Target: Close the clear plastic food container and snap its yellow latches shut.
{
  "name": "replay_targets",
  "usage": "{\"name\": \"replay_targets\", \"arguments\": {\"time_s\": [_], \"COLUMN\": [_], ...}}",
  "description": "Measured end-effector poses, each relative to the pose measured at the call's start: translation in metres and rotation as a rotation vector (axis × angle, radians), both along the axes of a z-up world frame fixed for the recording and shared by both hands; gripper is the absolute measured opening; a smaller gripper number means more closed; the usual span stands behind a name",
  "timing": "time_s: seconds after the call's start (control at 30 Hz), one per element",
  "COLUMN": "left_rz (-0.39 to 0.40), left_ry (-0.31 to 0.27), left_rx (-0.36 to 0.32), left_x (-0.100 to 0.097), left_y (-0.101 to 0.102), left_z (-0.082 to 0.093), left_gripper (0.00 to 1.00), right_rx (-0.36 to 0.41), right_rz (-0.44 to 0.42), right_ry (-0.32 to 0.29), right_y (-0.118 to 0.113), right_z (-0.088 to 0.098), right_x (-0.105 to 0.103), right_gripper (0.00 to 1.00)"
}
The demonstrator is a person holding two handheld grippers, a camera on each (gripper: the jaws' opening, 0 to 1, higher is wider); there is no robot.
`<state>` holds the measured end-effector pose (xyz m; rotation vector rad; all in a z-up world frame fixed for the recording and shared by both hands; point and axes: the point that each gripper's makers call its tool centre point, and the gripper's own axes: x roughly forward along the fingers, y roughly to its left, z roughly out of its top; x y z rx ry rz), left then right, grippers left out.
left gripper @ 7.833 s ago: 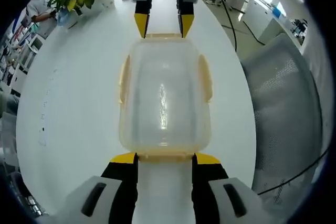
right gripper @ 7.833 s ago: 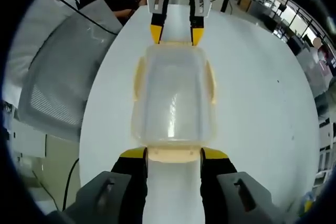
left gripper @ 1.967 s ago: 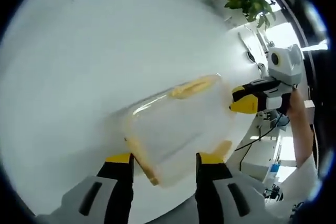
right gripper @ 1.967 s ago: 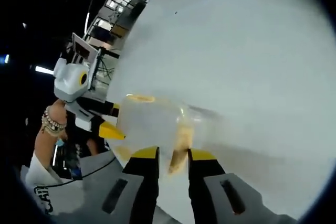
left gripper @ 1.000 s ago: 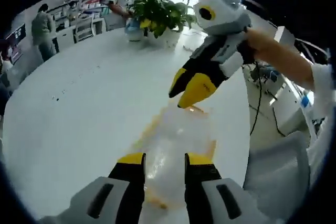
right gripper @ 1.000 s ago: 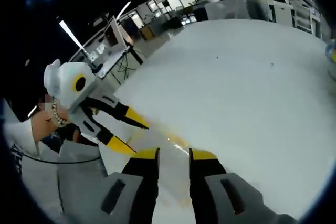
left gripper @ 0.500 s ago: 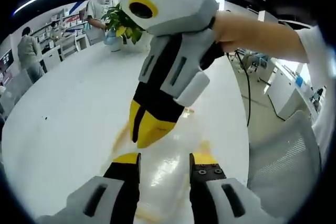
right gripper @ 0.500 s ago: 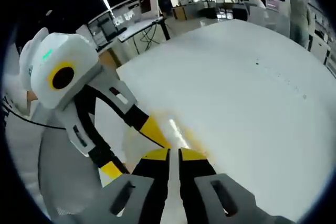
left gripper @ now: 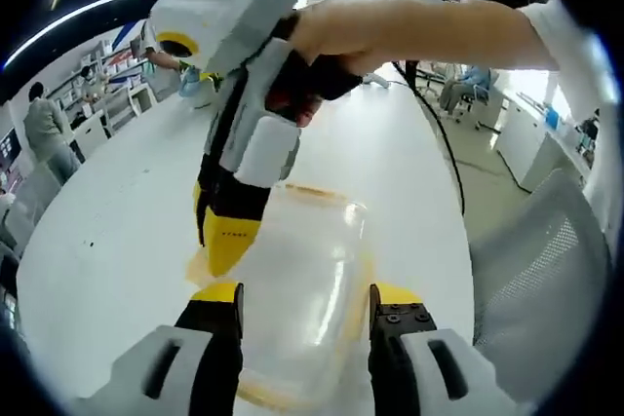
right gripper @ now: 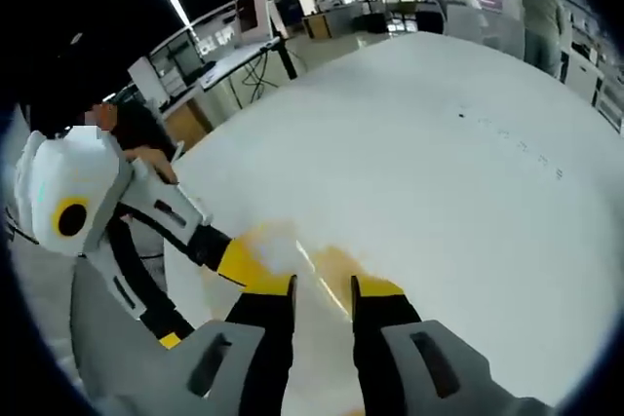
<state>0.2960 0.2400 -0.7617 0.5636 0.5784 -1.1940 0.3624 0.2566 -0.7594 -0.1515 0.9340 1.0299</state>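
Note:
The clear plastic container [left gripper: 304, 289] lies on the white table with its lid on. Its near end sits between the wide-open jaws of my left gripper [left gripper: 305, 292]. A yellow latch [left gripper: 202, 265] shows on its left side and another yellow latch [left gripper: 314, 191] at the far end. My right gripper [left gripper: 226, 237], held by a hand, comes down from above, its yellow tips against the container's left edge by that latch. In the right gripper view my right gripper [right gripper: 323, 286] stands a little open over a blurred yellow latch [right gripper: 336, 262], with the left gripper [right gripper: 208, 299] at the left.
The round white table [left gripper: 107, 231] stretches far to the left. A grey mesh chair [left gripper: 546, 270] stands off its right edge, and a black cable [left gripper: 452, 158] runs past it. People stand at the far side [right gripper: 541, 7], and a monitor [right gripper: 249, 7] sits on a desk.
Over the last half second my left jaws have spread wider around the container. My right jaws have gone from nearly shut to slightly open, and the right gripper now sits at the container's left edge.

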Motion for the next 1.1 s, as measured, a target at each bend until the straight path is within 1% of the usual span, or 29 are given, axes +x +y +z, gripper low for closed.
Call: {"name": "replay_targets", "arguments": {"time_s": [0.03,0.1,0.13,0.17,0.2,0.23,0.3,0.33,0.37,0.4,0.43,0.47,0.53,0.57,0.7,0.73,0.83,1.0,1.1], "left_rz": [-0.028,-0.066,-0.093,-0.100,-0.113,-0.113,-0.135,-0.139,-0.147,-0.156,-0.154,-0.157,-0.154,-0.152,-0.173,-0.171,-0.157,-0.139,-0.130], "left_ry": [-0.021,-0.042,-0.061,-0.067,-0.076,-0.086,-0.133,-0.140,-0.154,-0.165,-0.164,-0.161,-0.158,-0.172,-0.243,-0.229,-0.226,-0.233,-0.232], "left_rx": [0.023,0.039,0.055,0.058,0.075,0.082,0.106,0.111,0.121,0.126,0.126,0.120,0.114,0.120,0.158,0.147,0.147,0.160,0.158], "left_x": [-0.004,-0.009,-0.012,-0.014,-0.016,-0.017,-0.016,-0.015,-0.016,-0.016,-0.017,-0.017,-0.018,-0.018,-0.013,-0.015,-0.014,-0.015,-0.014], "left_y": [-0.001,-0.003,-0.004,-0.006,-0.006,-0.005,-0.006,-0.006,-0.006,-0.006,-0.006,-0.007,-0.008,-0.008,-0.005,-0.007,-0.007,-0.008,-0.007], "left_z": [-0.002,-0.004,-0.006,-0.007,-0.010,-0.011,-0.012,-0.012,-0.012,-0.013,-0.013,-0.013,-0.013,-0.013,-0.013,-0.013,-0.012,-0.013,-0.013], "left_gripper": [0.47,0.47,0.48,0.48,0.49,0.50,0.50,0.50,0.50,0.50,0.50,0.51,0.52,0.52,0.44,0.44,0.43,0.43,0.42], "right_rx": [-0.001,0.007,0.016,0.018,0.020,0.018,0.026,0.026,0.021,0.016,0.006,-0.010,-0.004,-0.004,-0.004,-0.006,-0.005,0.004,-0.004], "right_rz": [0.001,0.022,0.041,0.067,0.076,0.084,0.094,0.090,0.094,0.105,0.124,0.161,0.160,0.163,0.181,0.182,0.192,0.212,0.218], "right_ry": [0.019,0.063,0.085,0.110,0.101,0.103,0.141,0.160,0.165,0.169,0.172,0.179,0.215,0.223,0.237,0.239,0.243,0.234,0.233], "right_y": [0.000,0.001,0.002,0.003,0.003,0.003,0.003,0.003,0.002,0.002,0.001,0.001,0.003,0.005,0.007,0.006,0.007,0.008,0.008], "right_z": [-0.002,-0.005,-0.006,-0.007,-0.008,-0.009,-0.009,-0.009,-0.011,-0.012,-0.014,-0.016,-0.017,-0.018,-0.018,-0.018,-0.018,-0.017,-0.017], "right_x": [-0.001,-0.006,-0.009,-0.014,-0.012,-0.011,-0.011,-0.010,-0.003,-0.002,-0.003,-0.006,-0.009,-0.010,-0.013,-0.013,-0.016,-0.018,-0.018], "right_gripper": [0.21,0.24,0.26,0.27,0.29,0.29,0.28,0.28,0.26,0.24,0.23,0.22,0.25,0.26,0.26,0.26,0.25,0.25,0.25]}}
